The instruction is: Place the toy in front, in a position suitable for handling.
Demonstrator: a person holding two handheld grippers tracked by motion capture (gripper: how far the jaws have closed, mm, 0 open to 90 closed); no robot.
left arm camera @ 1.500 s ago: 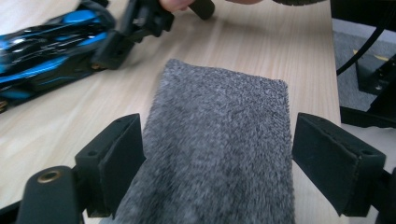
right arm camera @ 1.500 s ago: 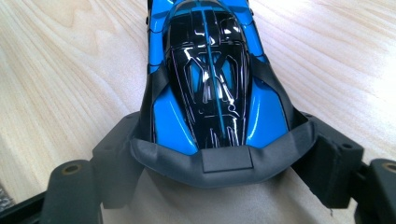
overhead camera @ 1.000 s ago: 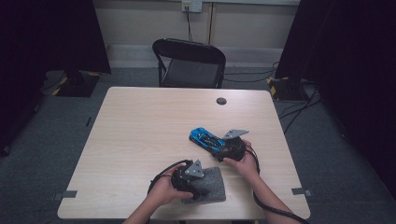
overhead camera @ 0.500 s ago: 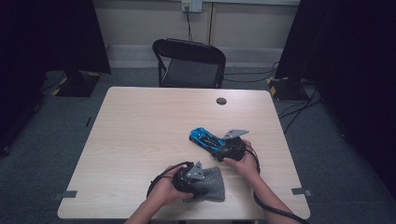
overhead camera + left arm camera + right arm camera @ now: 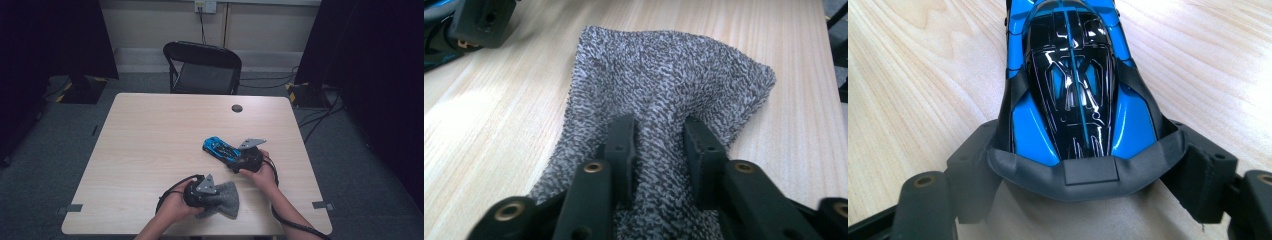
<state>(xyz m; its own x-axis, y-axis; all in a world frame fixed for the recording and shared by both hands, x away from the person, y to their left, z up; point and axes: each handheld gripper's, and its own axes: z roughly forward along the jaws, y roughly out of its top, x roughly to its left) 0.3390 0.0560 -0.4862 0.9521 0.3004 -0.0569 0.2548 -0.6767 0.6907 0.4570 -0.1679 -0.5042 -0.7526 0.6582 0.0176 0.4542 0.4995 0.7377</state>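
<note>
1. Cloth [image 5: 664,95], grey knit, bunched near the bottom centre of the high view on the desk [image 5: 150,140]; pinched between both pads of the left gripper [image 5: 659,145], jaws just closed in on a fold.
2. Toy car [image 5: 1075,95], blue and black, right of centre in the high view, lying on the desk; rear end clamped between the wide-set jaws of the right gripper [image 5: 1083,175].
3. Chair [image 5: 202,67] at the upper centre, beyond the desk.
</note>
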